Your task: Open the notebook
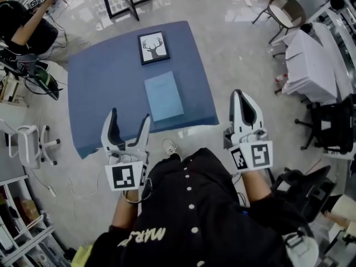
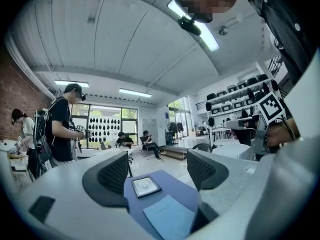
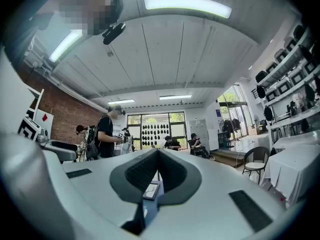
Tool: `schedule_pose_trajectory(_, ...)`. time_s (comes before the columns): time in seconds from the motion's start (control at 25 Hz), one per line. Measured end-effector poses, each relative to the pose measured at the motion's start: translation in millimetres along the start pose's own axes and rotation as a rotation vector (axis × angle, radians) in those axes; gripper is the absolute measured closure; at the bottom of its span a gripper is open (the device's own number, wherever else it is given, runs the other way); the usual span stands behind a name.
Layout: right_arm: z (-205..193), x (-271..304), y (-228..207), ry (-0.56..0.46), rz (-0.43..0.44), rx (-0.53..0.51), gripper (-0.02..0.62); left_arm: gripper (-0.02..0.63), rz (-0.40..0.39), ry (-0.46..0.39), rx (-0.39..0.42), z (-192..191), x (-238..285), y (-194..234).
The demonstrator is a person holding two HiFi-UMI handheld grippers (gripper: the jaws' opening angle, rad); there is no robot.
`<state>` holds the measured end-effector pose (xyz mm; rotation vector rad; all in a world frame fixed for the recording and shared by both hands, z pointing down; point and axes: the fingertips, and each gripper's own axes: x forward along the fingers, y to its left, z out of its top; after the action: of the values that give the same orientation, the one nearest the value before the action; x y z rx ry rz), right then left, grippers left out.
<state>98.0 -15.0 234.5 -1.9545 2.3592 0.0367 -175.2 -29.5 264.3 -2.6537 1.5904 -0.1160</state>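
The closed light-blue notebook lies mid-frame on the blue table, clear of both grippers. The left gripper, lower left, has its jaws spread and empty; the right gripper, lower right, has its jaws pressed together on nothing.

The table lies bare to the left and right of the notebook, so both long sides are open to reach. A picture frame sits beyond its far edge (near, not touching). Bare cloth runs from the left gripper to the notebook's near corner.
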Motion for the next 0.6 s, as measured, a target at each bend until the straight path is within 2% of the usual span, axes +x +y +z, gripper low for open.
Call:
schedule_pose_trajectory(0.24, -27.7, 47.7, -24.0, 0.059, -0.016, 0.002, 0.589, 0.252, -0.034, 0.141, -0.015, -43.2, 61.7, 3.8)
schedule_pose_trajectory(0.36, -45.8, 68.3, -39.8, 0.096, 0.004, -0.003, 0.589, 0.251, -0.021, 0.199, -0.036, -59.2, 87.8, -4.7)
schedule_pose_trajectory(0.52, -68.8, 94.6, -56.3, 0.139, 0.040, -0.008, 0.589, 0.251, 0.034, 0.260, -0.118, -77.3, 120.9, -14.8)
schedule_pose_trajectory(0.6, -81.1, 105.5, -65.1, 0.155, 0.054, -0.003, 0.589, 0.251, 0.034, 0.291, -0.135, -94.3, 135.5, -24.4)
